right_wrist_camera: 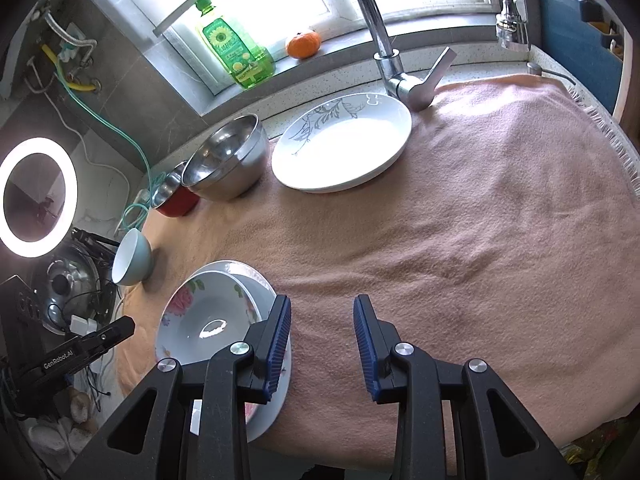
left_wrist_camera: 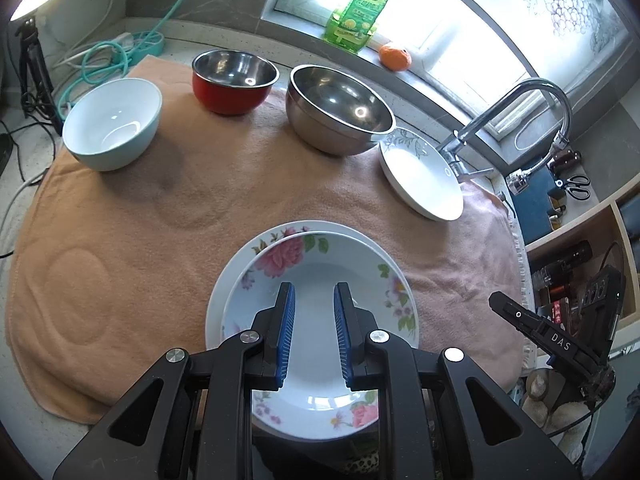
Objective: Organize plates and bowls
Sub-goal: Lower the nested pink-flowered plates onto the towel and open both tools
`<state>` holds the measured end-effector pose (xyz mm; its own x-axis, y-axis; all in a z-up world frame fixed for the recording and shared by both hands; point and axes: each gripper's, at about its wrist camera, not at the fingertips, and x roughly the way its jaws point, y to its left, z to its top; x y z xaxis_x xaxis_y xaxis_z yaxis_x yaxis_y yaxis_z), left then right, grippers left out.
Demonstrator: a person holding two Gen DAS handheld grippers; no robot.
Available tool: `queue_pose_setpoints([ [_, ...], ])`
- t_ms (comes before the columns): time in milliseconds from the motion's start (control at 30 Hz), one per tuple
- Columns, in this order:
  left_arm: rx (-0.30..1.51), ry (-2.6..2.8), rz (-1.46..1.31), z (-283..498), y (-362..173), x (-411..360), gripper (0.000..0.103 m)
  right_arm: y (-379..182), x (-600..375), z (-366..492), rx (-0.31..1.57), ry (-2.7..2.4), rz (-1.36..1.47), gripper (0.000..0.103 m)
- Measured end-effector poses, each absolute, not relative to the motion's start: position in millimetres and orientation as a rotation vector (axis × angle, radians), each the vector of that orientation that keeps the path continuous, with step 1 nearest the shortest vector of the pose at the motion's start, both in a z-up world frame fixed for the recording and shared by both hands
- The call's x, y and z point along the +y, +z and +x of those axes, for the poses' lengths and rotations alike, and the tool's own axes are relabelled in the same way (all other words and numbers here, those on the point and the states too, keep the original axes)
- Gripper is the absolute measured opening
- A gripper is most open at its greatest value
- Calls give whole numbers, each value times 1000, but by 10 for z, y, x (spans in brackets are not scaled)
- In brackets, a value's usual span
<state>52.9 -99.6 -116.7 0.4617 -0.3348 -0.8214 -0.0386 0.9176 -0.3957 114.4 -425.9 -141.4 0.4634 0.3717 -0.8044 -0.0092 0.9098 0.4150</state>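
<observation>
A floral deep plate (left_wrist_camera: 320, 276) (right_wrist_camera: 200, 312) lies stacked on a white plate (left_wrist_camera: 236, 260) at the near edge of the peach towel (left_wrist_camera: 200, 208). My left gripper (left_wrist_camera: 314, 288) hovers over this stack, its blue pads a little apart with nothing between them. My right gripper (right_wrist_camera: 322, 300) hangs open over bare towel (right_wrist_camera: 460, 220), just right of the stack. A white plate with a grey leaf pattern (left_wrist_camera: 420, 176) (right_wrist_camera: 344, 144) lies near the faucet. At the back stand a steel bowl (left_wrist_camera: 340, 112) (right_wrist_camera: 228, 160), a red bowl (left_wrist_camera: 234, 80) (right_wrist_camera: 174, 196) and a pale green bowl (left_wrist_camera: 112, 120) (right_wrist_camera: 132, 258).
A chrome faucet (left_wrist_camera: 520, 112) (right_wrist_camera: 384, 40) rises at the towel's far right corner. A green bottle (left_wrist_camera: 360, 8) (right_wrist_camera: 232, 52) and an orange (left_wrist_camera: 395, 56) (right_wrist_camera: 303, 44) sit on the window sill. Cables (left_wrist_camera: 112, 60) lie at the back left. A ring light (right_wrist_camera: 38, 196) glows left.
</observation>
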Motion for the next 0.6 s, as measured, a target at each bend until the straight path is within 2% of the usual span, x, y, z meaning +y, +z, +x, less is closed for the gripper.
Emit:
queue_pose_setpoints([
  [133,1072,-176,-393,553,-1116,-1069,20,-1383,-4393,1209,1074,254,380,29],
  [600,1067,-266,-373,931,-952,-1177,20,-1185,-4519,1449,1006,207,411,29],
])
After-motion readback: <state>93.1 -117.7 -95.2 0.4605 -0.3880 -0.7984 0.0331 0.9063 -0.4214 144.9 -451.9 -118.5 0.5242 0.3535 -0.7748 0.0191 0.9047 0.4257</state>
